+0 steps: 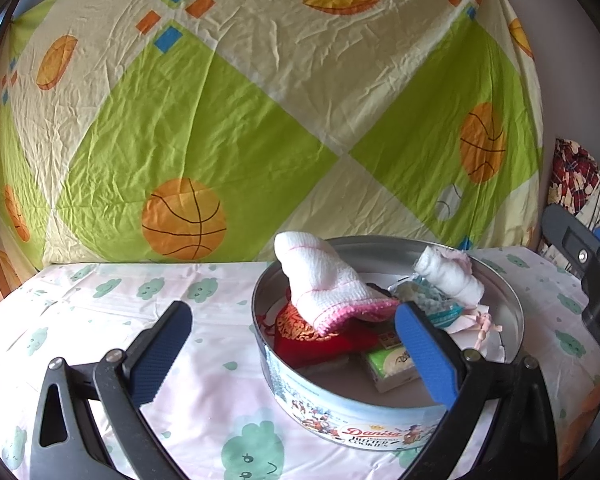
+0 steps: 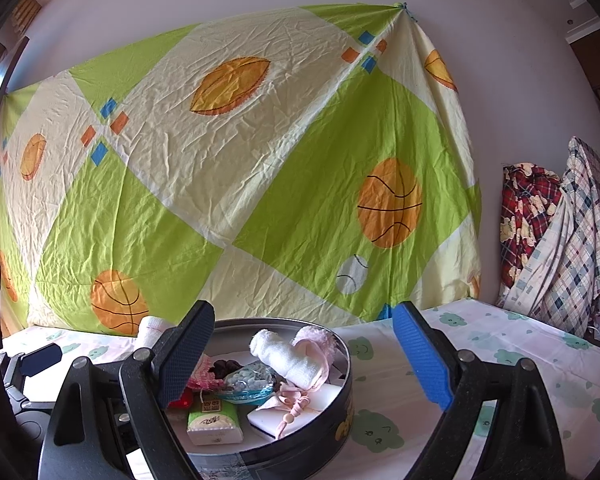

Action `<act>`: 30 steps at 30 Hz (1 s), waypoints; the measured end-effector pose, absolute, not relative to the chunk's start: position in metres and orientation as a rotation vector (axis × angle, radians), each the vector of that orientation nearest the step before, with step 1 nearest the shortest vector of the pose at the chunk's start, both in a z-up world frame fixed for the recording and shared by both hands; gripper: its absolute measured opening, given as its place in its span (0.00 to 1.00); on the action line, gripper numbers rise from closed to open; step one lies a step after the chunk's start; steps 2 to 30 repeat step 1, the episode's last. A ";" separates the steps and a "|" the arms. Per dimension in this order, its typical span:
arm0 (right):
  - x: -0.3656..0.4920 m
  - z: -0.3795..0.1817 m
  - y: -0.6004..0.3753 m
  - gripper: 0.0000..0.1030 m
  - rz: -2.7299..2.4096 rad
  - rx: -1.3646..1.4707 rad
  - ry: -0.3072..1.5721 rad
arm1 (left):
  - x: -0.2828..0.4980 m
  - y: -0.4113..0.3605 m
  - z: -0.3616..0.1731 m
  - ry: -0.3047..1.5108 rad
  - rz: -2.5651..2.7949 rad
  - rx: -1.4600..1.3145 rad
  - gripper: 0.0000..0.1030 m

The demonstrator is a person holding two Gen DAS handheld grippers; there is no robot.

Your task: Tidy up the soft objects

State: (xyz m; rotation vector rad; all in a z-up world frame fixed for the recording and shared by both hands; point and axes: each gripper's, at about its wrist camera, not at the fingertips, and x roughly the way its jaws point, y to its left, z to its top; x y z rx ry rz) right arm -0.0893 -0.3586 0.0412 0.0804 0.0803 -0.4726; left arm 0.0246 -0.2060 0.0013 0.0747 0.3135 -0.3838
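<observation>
With both grippers' fingers spread and empty, we judge the white knit sock (image 1: 320,280), draped over the tin (image 1: 380,400) rim at centre frame, light, limp and compressible, so we'd pinch its bunched middle, not the pink cuff.

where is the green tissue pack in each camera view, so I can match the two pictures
Left wrist view: the green tissue pack lies on the floor of the round cookie tin, at lower centre right, partly behind the left gripper's blue finger.
Right wrist view: the pack lies at the tin's near side, lower left of centre.
Shared landmark: the rolled white towel leaning on the tin's far rim.
</observation>
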 end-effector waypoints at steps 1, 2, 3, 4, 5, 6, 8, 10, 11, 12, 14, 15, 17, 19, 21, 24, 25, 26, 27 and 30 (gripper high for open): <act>-0.091 0.042 -0.360 0.90 -0.501 0.086 0.077 | 0.025 -0.206 0.001 0.322 -0.383 0.074 1.00; -0.091 0.042 -0.360 0.90 -0.501 0.086 0.077 | 0.025 -0.206 0.001 0.322 -0.383 0.074 1.00; -0.091 0.042 -0.360 0.90 -0.501 0.086 0.077 | 0.025 -0.206 0.001 0.322 -0.383 0.074 1.00; -0.091 0.042 -0.360 0.90 -0.501 0.086 0.077 | 0.025 -0.206 0.001 0.322 -0.383 0.074 1.00; -0.091 0.042 -0.360 0.90 -0.501 0.086 0.077 | 0.025 -0.206 0.001 0.322 -0.383 0.074 1.00; -0.091 0.042 -0.360 0.90 -0.501 0.086 0.077 | 0.025 -0.206 0.001 0.322 -0.383 0.074 1.00; -0.091 0.042 -0.360 0.90 -0.501 0.086 0.077 | 0.025 -0.206 0.001 0.322 -0.383 0.074 1.00; -0.091 0.042 -0.360 0.90 -0.501 0.086 0.077 | 0.025 -0.206 0.001 0.322 -0.383 0.074 1.00; -0.091 0.042 -0.360 0.90 -0.501 0.086 0.077 | 0.025 -0.206 0.001 0.322 -0.383 0.074 1.00; -0.091 0.042 -0.360 0.90 -0.501 0.086 0.077 | 0.025 -0.206 0.001 0.322 -0.383 0.074 1.00; -0.091 0.042 -0.360 0.90 -0.501 0.086 0.077 | 0.025 -0.206 0.001 0.322 -0.383 0.074 1.00; -0.091 0.042 -0.360 0.90 -0.501 0.086 0.077 | 0.025 -0.206 0.001 0.322 -0.383 0.074 1.00; -0.091 0.042 -0.360 0.90 -0.501 0.086 0.077 | 0.025 -0.206 0.001 0.322 -0.383 0.074 1.00; -0.091 0.042 -0.360 0.90 -0.501 0.086 0.077 | 0.025 -0.206 0.001 0.322 -0.383 0.074 1.00; -0.091 0.042 -0.360 0.90 -0.501 0.086 0.077 | 0.025 -0.206 0.001 0.322 -0.383 0.074 1.00; -0.091 0.042 -0.360 0.90 -0.501 0.086 0.077 | 0.025 -0.206 0.001 0.322 -0.383 0.074 1.00; -0.091 0.042 -0.360 0.90 -0.501 0.086 0.077 | 0.025 -0.206 0.001 0.322 -0.383 0.074 1.00; -0.091 0.042 -0.360 0.90 -0.501 0.086 0.077 | 0.025 -0.206 0.001 0.322 -0.383 0.074 1.00; -0.091 0.042 -0.360 0.90 -0.501 0.086 0.077 | 0.025 -0.206 0.001 0.322 -0.383 0.074 1.00; -0.091 0.042 -0.360 0.90 -0.501 0.086 0.077 | 0.025 -0.206 0.001 0.322 -0.383 0.074 1.00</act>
